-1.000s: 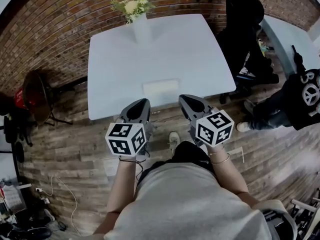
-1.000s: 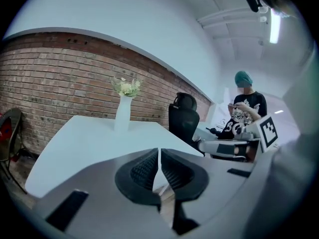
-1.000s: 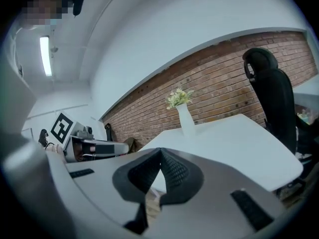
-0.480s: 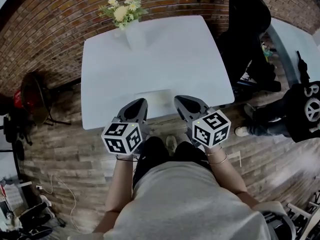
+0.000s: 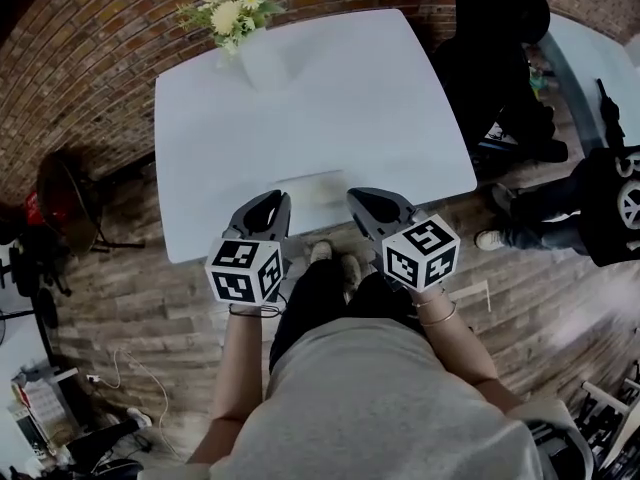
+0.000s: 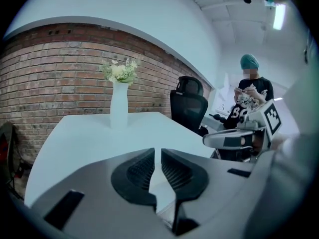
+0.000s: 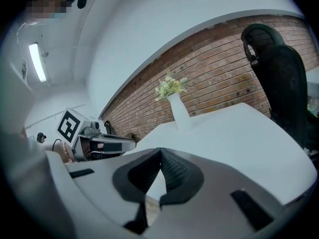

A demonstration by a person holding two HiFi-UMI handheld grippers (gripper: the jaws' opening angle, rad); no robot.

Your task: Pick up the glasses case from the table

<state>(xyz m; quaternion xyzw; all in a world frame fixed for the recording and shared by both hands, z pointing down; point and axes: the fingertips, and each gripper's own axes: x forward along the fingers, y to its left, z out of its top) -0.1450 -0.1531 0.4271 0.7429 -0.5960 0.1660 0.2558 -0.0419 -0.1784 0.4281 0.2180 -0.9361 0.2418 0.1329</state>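
Glasses case (image 5: 313,187): white, oblong, laid flat on the white table (image 5: 330,98) just inside its 6 o'clock edge in the head view, held by nothing. It is hard to pick out against the tabletop.

Left gripper (image 5: 274,206): set at the case's 8 o'clock, tip over the table edge close to the case's left end; contact cannot be told. In the left gripper view its jaws (image 6: 157,152) are seen all but closed, only a thin slit between the ribbed pads, nothing gripped.

Right gripper (image 5: 366,202): set at the case's 4 o'clock, near its right end. Its jaws (image 7: 159,151) are seen meeting at the tips, nothing gripped.

White vase (image 5: 250,60) with yellow and white flowers (image 5: 226,8): stood upright at the table's 11 o'clock corner.

Black office chair (image 5: 495,58): placed at the table's 2 o'clock.

Person in black clothing (image 5: 610,198): seen at 3 o'clock, well apart from the table.

Brick wall (image 5: 90,78): behind the table, 10 to 12 o'clock.
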